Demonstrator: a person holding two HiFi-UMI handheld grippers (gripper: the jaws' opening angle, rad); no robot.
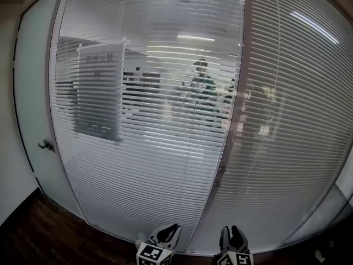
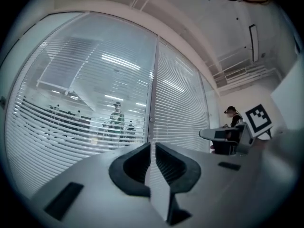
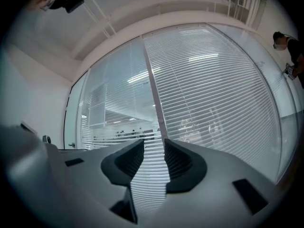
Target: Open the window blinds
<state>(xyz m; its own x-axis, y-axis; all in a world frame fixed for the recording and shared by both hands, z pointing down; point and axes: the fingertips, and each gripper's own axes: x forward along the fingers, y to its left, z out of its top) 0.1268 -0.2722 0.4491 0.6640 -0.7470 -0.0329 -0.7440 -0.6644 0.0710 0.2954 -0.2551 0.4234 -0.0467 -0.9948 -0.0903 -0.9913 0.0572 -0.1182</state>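
Observation:
White slatted blinds hang behind two glass panels. The left panel's blinds (image 1: 160, 148) (image 2: 80, 94) stand partly tilted, so the room behind shows through. The right panel's blinds (image 1: 292, 120) (image 3: 213, 89) look more closed. A vertical frame post (image 1: 229, 131) (image 2: 153, 89) (image 3: 153, 94) divides them and carries a small fitting (image 1: 220, 170). Both grippers hang low in front of the post, well short of the glass. My left gripper (image 1: 168, 233) (image 2: 153, 148) is shut on nothing. My right gripper (image 1: 234, 236) (image 3: 154, 144) is open a little and holds nothing.
A poster (image 1: 99, 90) hangs on the left panel, and a person (image 1: 202, 84) stands behind the glass. A door with a lever handle (image 1: 46, 145) is at far left. Dark floor (image 1: 33, 231) lies below. Another person (image 3: 289, 51) stands to the right.

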